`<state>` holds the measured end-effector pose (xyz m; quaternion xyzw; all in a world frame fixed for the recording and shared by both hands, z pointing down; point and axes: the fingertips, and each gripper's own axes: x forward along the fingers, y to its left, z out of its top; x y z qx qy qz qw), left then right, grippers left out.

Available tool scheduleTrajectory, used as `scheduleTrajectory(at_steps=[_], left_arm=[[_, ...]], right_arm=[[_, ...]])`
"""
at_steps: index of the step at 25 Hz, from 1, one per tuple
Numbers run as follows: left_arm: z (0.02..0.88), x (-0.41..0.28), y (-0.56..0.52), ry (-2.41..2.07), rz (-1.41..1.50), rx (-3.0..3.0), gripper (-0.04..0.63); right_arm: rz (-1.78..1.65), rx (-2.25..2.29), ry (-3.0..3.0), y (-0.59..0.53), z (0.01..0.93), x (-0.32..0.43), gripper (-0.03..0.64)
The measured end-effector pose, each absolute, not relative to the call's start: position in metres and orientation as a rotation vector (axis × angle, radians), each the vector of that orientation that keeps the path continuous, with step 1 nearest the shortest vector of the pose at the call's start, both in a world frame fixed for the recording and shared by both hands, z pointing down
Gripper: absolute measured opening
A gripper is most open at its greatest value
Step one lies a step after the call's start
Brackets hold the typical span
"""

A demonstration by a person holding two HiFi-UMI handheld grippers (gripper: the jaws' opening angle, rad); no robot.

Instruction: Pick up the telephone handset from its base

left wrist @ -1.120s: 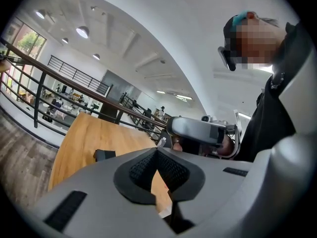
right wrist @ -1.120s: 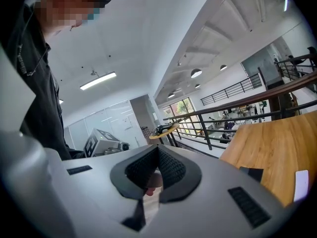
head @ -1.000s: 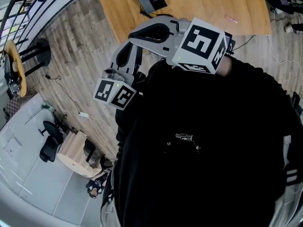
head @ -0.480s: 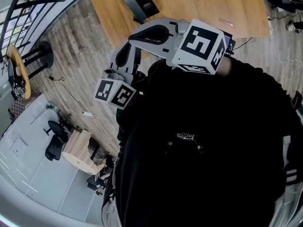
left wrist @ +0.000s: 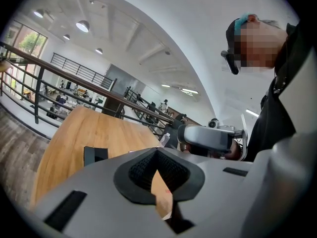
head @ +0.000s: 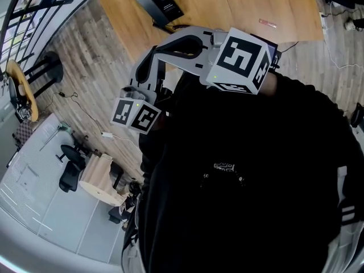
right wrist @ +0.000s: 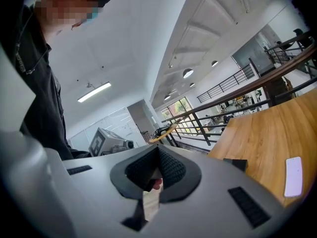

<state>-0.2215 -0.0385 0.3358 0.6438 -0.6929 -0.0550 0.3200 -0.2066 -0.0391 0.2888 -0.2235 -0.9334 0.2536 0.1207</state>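
1. One person in a black top (head: 239, 175) fills the lower part of the head view. The person holds two grey two-jaw grippers close to the chest.
2. The left gripper (left wrist: 158, 155) has its two jaws closed together, tip to tip. Nothing is between them.
3. The right gripper (right wrist: 157, 152) also has its two jaws pressed together, and it holds nothing.
4. One light brown wooden table (head: 256, 4) lies ahead of both grippers. It stands on a grey plank floor (head: 85, 56).
5. One flat black telephone (head: 159, 3) sits on the table near its left edge in the head view, well apart from both grippers. Its handset seems to rest on the base, though it shows too small to be sure.
6. Two other small things lie on the table: one pale pink flat rectangle (right wrist: 293, 175) and one thin pinkish strip (head: 267, 23).
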Motion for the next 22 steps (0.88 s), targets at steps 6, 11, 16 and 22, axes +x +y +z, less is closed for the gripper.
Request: scheduleTrajectory(at_steps=[6, 11, 16, 22], left_arm=[[0.339, -0.233, -0.050, -1.793, -0.142, 1.733, -0.002], [0.340, -0.244, -0.062, -1.762, -0.119, 1.780, -0.002], [0.332, -0.274, -0.068, -1.795, -0.129, 1.817, -0.002], [0.370, -0.306, -0.062, -1.788, -0.076, 1.773, -0.002]], right_arm=[[0.722, -0.556, -2.751, -0.052, 0.289, -0.210, 0.018], [0.686, -0.469, -2.794, -0.062, 0.281, -0.212, 0.018], [0.690, -0.393, -2.811, -0.072, 0.279, -0.219, 0.018], [0.700, -0.336, -2.818, -0.075, 0.282, -0.220, 0.018]])
